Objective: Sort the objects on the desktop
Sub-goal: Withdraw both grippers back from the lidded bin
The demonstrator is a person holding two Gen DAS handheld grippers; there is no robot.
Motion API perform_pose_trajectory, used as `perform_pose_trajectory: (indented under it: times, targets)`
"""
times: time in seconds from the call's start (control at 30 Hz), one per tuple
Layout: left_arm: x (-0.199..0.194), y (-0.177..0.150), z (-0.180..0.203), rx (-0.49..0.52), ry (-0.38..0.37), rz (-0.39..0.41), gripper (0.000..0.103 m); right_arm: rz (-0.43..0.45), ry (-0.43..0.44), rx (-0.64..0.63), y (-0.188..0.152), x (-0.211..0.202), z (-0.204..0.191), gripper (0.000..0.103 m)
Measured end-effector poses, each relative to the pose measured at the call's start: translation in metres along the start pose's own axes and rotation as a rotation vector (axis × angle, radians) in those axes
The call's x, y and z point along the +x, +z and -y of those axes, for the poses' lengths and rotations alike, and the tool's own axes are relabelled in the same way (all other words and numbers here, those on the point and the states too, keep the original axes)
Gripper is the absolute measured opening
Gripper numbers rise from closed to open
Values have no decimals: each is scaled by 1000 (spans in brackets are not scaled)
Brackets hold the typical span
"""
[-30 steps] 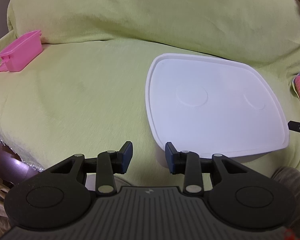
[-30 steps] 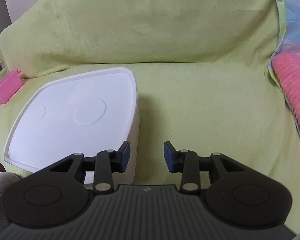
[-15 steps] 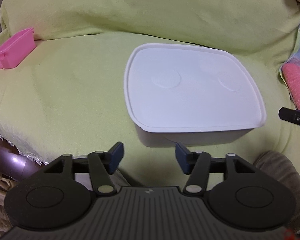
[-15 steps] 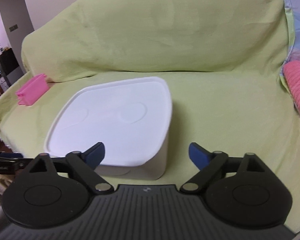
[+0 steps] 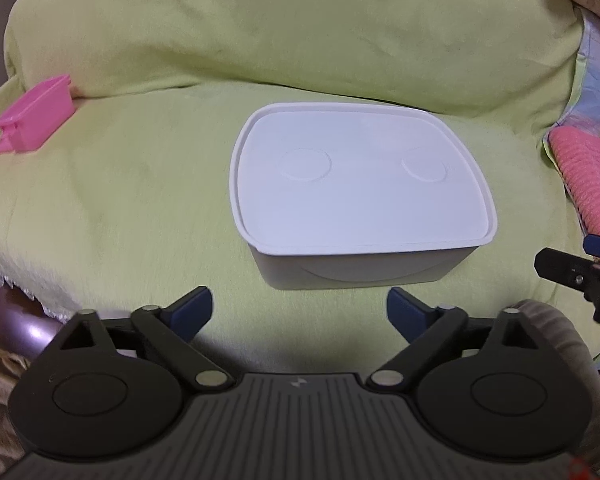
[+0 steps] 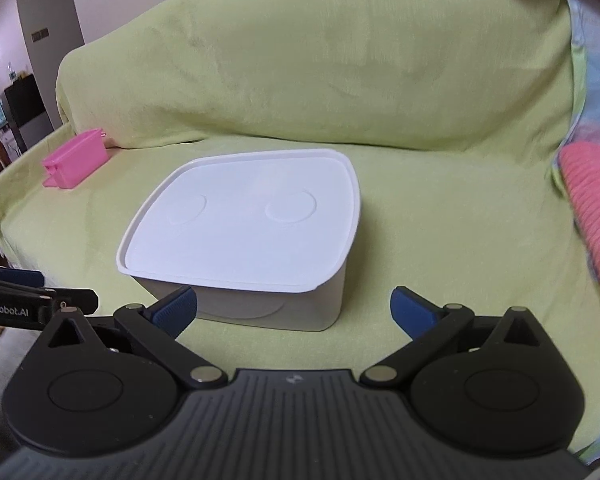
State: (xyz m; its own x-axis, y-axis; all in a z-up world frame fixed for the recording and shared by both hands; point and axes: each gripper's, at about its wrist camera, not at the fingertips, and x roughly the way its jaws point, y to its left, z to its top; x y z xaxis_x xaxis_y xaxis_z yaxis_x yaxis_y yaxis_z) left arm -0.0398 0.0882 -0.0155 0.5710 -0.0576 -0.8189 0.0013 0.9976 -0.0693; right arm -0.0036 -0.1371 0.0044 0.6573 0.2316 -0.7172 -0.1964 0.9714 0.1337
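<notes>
A white lidded storage box (image 5: 360, 196) (image 6: 244, 236) sits closed on a green-covered sofa seat (image 5: 140, 208). A small pink plastic box (image 5: 34, 125) (image 6: 76, 164) rests at the far left, against the backrest. My left gripper (image 5: 299, 312) hangs open in front of the white box, nothing between its blue-padded fingers. My right gripper (image 6: 294, 312) is open too, just short of the box's near right corner. The right gripper's tip (image 5: 576, 272) shows at the right edge of the left wrist view, and the left gripper's body (image 6: 24, 304) at the left edge of the right wrist view.
A pink knitted cloth (image 5: 588, 184) (image 6: 592, 216) lies on the sofa's right side over a patterned blanket. The green backrest (image 6: 320, 64) rises behind the box. Beyond the sofa's left end stands room furniture (image 6: 8, 112). The seat's front edge drops off at lower left (image 5: 16, 288).
Both grippers have pulled back and up from the white box, which now looks smaller and centred. Their jaws have spread from narrow to wide open.
</notes>
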Motion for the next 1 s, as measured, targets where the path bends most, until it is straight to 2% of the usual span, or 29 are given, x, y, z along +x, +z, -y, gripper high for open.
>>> perform_pose_trajectory:
  times: [0.17, 0.3, 0.37, 0.47, 0.57, 0.6, 0.67, 0.83, 1.0]
  targets:
    - [-9, -5, 1, -30, -3, 0, 98, 47, -70, -53, 1, -12, -13, 102]
    - [-17, -3, -7, -114, -36, -8, 98, 111, -136, -75, 7, -22, -21, 102]
    - [-24, -1, -9, -122, -40, 9, 98, 140, -160, -84, 11, -27, -25, 102]
    - [-35, 2, -4, -72, -10, 50, 98, 163, -78, -57, 18, -35, -23, 102]
    - [-42, 4, 3, -19, 26, 78, 98, 170, 57, 55, 21, -39, -9, 102]
    - [-42, 4, 5, -14, 31, 80, 99, 158, 75, 85, 21, -37, -5, 102]
    - [-42, 2, 9, -6, 51, 84, 101, 122, 78, 120, 20, -33, 1, 102]
    - [-35, 0, 22, 49, 163, 85, 101, 57, 67, 128, 9, -22, 4, 102]
    - [-30, 1, 37, 113, 192, 53, 101, -25, 62, 185, 4, -12, 11, 102]
